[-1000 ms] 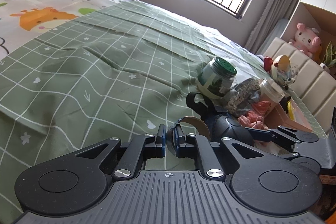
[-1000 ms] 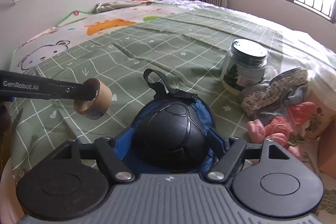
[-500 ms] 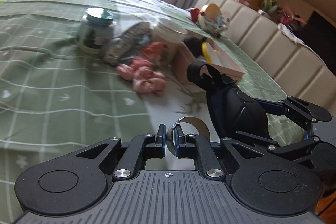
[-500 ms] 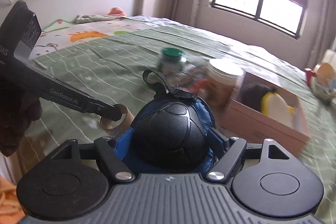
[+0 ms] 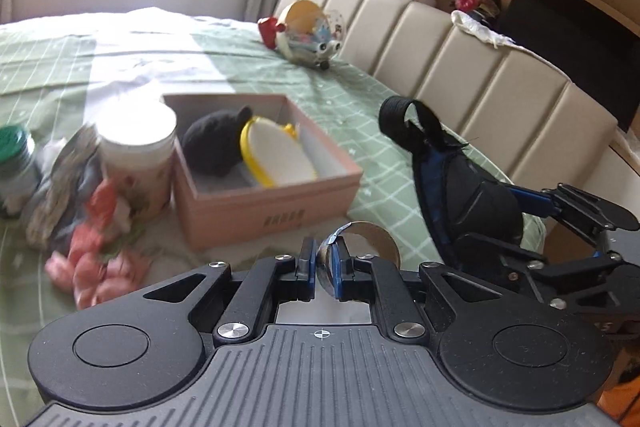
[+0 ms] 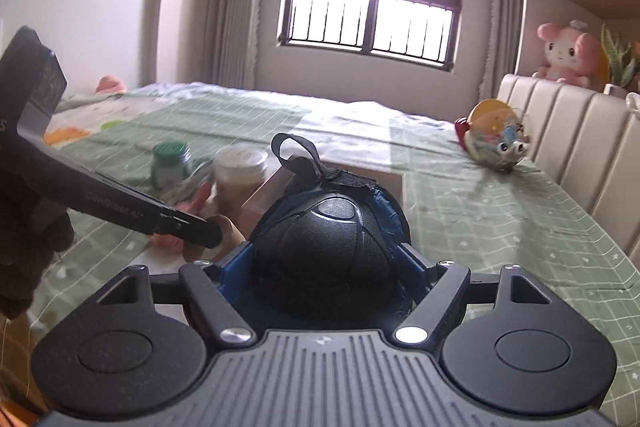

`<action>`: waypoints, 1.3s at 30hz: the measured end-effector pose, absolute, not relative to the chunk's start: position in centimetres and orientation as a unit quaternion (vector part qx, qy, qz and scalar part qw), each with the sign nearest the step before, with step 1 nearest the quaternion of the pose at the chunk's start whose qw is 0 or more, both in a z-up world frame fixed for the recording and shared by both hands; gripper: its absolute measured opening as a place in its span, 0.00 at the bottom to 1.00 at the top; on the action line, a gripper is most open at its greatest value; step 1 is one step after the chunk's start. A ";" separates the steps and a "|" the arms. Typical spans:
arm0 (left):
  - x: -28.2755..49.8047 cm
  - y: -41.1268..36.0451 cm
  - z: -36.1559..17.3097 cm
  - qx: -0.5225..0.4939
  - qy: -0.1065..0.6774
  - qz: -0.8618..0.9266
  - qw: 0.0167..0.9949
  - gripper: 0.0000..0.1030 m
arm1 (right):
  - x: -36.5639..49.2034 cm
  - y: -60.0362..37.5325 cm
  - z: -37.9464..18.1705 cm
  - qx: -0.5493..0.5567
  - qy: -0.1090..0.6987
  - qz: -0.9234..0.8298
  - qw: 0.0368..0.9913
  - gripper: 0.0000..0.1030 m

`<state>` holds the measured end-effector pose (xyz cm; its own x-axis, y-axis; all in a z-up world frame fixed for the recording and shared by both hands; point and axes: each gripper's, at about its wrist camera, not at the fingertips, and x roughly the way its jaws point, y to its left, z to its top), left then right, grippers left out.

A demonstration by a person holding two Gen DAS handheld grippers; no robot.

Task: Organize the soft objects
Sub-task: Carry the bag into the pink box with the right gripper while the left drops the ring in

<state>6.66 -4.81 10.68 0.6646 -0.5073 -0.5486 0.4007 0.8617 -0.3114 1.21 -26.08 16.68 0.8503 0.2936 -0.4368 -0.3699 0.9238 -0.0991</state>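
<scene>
Lower centre of the left wrist view: my left gripper, jaws together on the wall of a small brown cardboard tape ring, which stands out to the right of the pads. At right in that view, and filling the lower centre of the right wrist view, my right gripper is clamped wide around a black moulded knee pad with blue fabric lining and a black strap loop; the loop stands up above the pad.

Centre of the left view: an open pink cardboard box resting on the green checked bedspread, already holding a black plush piece and a white pad with yellow trim. I judge this box to be the destination for the knee pad.

Left of the box: a white-lidded jar, a green-lidded jar and a heap of pink soft pieces, all blurred.

Hazards, as I judge them: the two grippers ride close together, so their arms may collide over the box; the ring is pinched by one thin wall and could twist free; the knee pad's strap loop may snag the box rim; a low approach could topple the jars beside the box.
</scene>
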 end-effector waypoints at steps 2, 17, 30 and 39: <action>8.3 -5.5 11.1 -0.079 0.322 -0.245 0.911 0.10 | 2.6 -26.7 17.7 -0.078 0.206 0.172 0.960 0.74; 22.6 -7.8 9.0 -0.108 0.351 -0.221 0.904 0.14 | 16.5 -30.5 20.5 -0.011 0.240 0.174 0.955 0.74; 21.0 -1.0 10.2 -0.148 0.286 -0.193 0.927 0.15 | 25.0 -22.4 11.2 -0.030 0.355 0.163 0.920 0.75; 14.2 4.8 9.8 -0.127 0.264 -0.111 0.950 0.15 | 27.5 -21.0 8.6 -0.043 0.380 0.143 0.913 0.75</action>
